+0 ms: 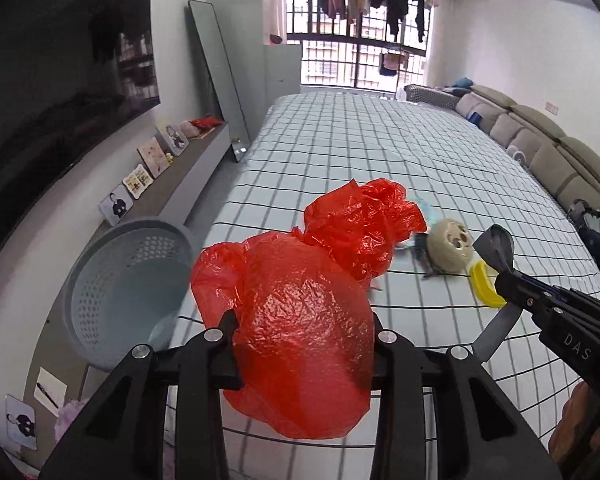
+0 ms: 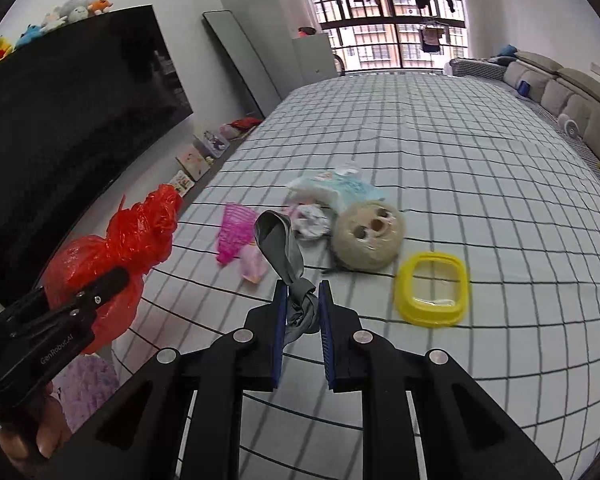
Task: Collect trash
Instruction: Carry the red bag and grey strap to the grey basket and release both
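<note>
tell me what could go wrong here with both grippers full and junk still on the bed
1. The crinkled red plastic bag bulges well past the left gripper, so it might slip before reaching the grey perforated basket.
2. The right gripper pinches only the bunched end of the grey cloth strip; its loose loop could snag the yellow plastic frame.

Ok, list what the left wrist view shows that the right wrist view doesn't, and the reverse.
Left wrist only: the grey basket beside the bed.
Right wrist only: the pink scrap, the pale blue packet, and the plush toys up on the screen.
Both: the red bag in the left gripper, the grey cloth in the right gripper, the round toy head, the yellow frame and the checked bed.
</note>
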### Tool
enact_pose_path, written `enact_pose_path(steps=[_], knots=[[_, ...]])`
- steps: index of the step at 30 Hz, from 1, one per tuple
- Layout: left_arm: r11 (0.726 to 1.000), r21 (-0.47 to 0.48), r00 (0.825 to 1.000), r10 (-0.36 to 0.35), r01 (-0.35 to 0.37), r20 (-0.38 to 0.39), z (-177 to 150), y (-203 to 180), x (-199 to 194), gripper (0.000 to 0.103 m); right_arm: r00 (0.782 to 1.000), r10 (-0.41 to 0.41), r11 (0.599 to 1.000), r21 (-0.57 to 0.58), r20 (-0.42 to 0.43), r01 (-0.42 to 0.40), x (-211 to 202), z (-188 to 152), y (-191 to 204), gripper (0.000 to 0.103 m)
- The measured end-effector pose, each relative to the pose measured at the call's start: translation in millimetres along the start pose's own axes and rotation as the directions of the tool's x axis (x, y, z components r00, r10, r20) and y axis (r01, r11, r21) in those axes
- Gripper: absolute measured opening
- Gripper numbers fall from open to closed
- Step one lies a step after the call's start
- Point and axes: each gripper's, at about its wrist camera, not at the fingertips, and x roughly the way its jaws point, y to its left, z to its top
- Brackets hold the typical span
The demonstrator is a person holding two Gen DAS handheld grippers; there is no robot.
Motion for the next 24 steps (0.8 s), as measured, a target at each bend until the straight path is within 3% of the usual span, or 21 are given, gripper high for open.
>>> enact_pose_path(steps=[7,14,24], knots=[[0.99,-0.074,0.993,0.116,-0.116,-0.005,2.3,90.8,2.1,0.035,0.991,0.113,0.983,-0.137,-0.066,-0.121,45.0,28.4,90.5,0.016],[0.969,-0.15,0.981,0.189,-0.195,-0.051,1.6,184.2,25.6,0.036,0.971,0.171,0.937,-0.278,-0.167,-0.213,103.0,46.2,179.7,0.016],[0.953,-0.204,0.971,0.202,-0.225,-0.128,-8.7,246.5,74.1,0.04,0.935,0.193,0.894,-0.34,-0.299,-0.293,190.1,52.6,260.6,0.016]])
